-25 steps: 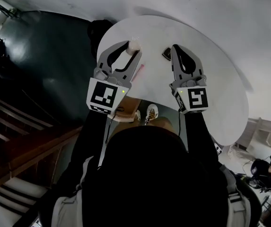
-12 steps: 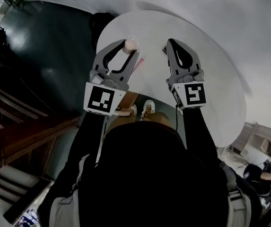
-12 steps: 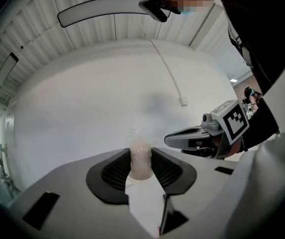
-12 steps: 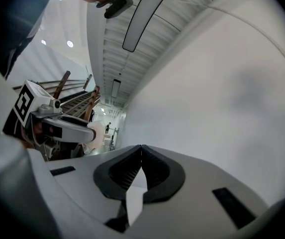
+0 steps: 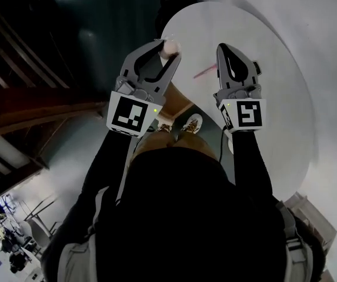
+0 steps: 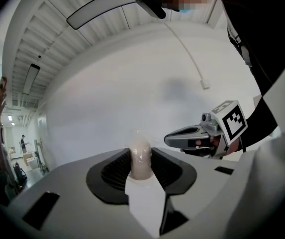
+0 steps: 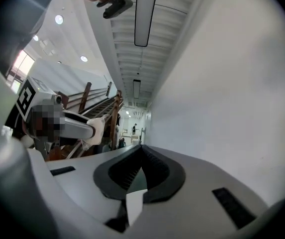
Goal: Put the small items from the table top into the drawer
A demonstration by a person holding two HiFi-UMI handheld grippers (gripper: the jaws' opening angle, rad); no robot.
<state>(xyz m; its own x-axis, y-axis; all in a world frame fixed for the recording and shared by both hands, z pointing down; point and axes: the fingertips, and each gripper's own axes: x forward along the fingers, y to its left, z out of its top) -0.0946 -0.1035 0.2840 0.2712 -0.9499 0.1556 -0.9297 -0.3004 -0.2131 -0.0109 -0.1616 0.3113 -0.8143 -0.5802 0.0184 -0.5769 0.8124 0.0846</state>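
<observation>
A wooden staircase runs beside the dark glossy floor, and a pair of pale shoes stands on that floor. Long ceiling lamps hang beside a plain white wall, and a distant person stands in the corridor.

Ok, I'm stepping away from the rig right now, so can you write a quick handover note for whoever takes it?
Left gripper: shut on a small pale rounded item, near the white table edge.
Right gripper: shut, empty.
Pink stick lies on the table.
Done: one item picked up.
Left: put it in the drawer, then the stick; drawer not clearly in view.
</observation>
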